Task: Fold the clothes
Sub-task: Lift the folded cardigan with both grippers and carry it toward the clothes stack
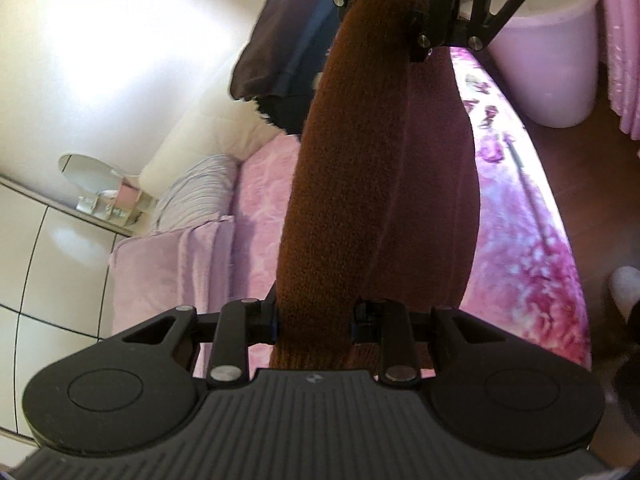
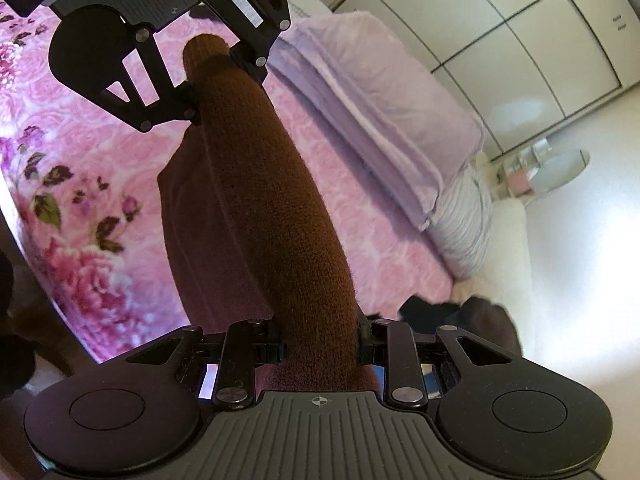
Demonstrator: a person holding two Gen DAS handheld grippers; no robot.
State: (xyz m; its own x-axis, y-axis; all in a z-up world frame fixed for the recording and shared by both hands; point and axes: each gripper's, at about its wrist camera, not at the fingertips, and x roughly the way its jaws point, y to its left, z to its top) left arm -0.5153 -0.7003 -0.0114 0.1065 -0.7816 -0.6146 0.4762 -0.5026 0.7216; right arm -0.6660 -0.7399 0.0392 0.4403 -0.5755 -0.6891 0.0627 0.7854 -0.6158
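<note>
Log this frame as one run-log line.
step: fold | left gripper: shut on brown knit garment | right gripper: shut on it | garment above pink floral bedspread

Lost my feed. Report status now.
Left gripper and right gripper both clamped on brown knit garment, stretched between them above pink bedspread. Nothing obstructing.

Pink rose-patterned bedspread (image 2: 100,120) spread over the bed. On it, toward the headboard end, a folded lilac fleece blanket (image 2: 372,92), with a grey-and-white striped pillow (image 2: 464,224) just beside. Beyond the pillow, a small round glass side table (image 2: 560,168) near glossy white wardrobe doors (image 2: 520,40). Off the bedspread's far edge, a pale pink plastic bin (image 1: 548,60) on dark wooden floor (image 1: 600,184).
</note>
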